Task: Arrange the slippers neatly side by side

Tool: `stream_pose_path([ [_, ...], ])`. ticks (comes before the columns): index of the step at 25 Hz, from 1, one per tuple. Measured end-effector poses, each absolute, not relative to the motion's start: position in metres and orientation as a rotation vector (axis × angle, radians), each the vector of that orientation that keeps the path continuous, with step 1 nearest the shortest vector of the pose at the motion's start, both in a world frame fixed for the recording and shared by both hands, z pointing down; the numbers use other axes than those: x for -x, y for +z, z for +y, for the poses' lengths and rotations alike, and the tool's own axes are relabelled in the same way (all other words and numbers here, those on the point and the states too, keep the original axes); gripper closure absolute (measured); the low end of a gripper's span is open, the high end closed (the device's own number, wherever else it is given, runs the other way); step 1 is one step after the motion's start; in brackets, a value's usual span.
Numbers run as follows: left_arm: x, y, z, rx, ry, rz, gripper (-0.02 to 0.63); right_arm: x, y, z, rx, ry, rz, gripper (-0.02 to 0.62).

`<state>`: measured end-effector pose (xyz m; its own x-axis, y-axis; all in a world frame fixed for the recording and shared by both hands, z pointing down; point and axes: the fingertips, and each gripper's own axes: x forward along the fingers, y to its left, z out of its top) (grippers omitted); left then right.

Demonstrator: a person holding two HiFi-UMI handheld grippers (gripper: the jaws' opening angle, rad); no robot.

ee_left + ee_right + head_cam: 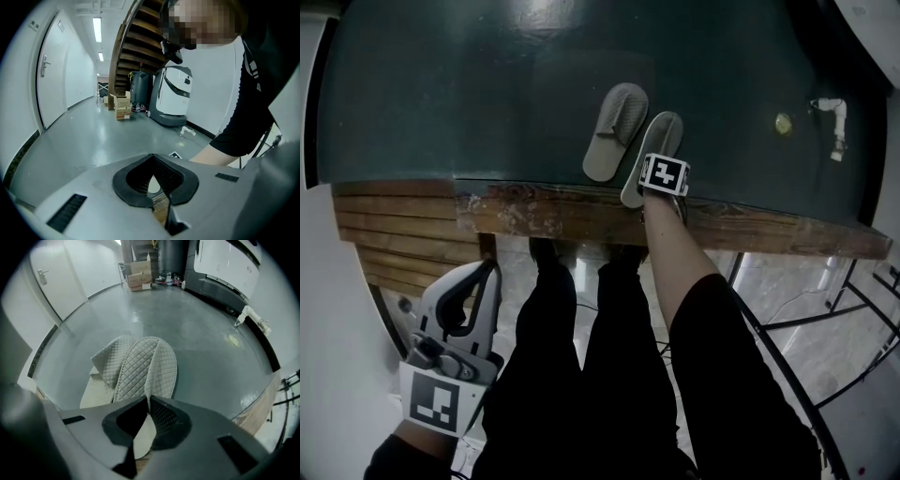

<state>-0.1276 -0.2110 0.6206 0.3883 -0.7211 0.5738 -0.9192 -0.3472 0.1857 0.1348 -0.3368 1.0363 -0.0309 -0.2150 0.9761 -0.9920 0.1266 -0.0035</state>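
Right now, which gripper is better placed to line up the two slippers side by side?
Right. The right gripper is shut on the right-hand slipper, which lies beside the other slipper. The left gripper hangs low, shut and empty, far from both.

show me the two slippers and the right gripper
held slipper (pixel 150 364), right gripper view, quilted upper
other slipper (pixel 607 148), head view, insole
right gripper (pixel 148 401), right gripper view, between fingertips

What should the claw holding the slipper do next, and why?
Probably slide the right slipper slightly rightward and forward: the right claw pinches it, yet it touches the left slipper and sits nearer the wooden edge.
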Motion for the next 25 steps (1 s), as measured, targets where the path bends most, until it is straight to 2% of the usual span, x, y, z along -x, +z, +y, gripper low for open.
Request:
stream_pose_path([
  [21, 0.134, 0.631, -0.219, -2.137, 0.558, -1.445, 0.606, -0.126, 1.064, -0.379, -1.253, 0.978, -1.42, 0.571],
  [25, 0.136, 0.615, -0.218, -2.144, 0.549, -1.484, 0.606, -0.119, 1.047, -0.374, -1.249, 1.017, -1.45, 0.518],
])
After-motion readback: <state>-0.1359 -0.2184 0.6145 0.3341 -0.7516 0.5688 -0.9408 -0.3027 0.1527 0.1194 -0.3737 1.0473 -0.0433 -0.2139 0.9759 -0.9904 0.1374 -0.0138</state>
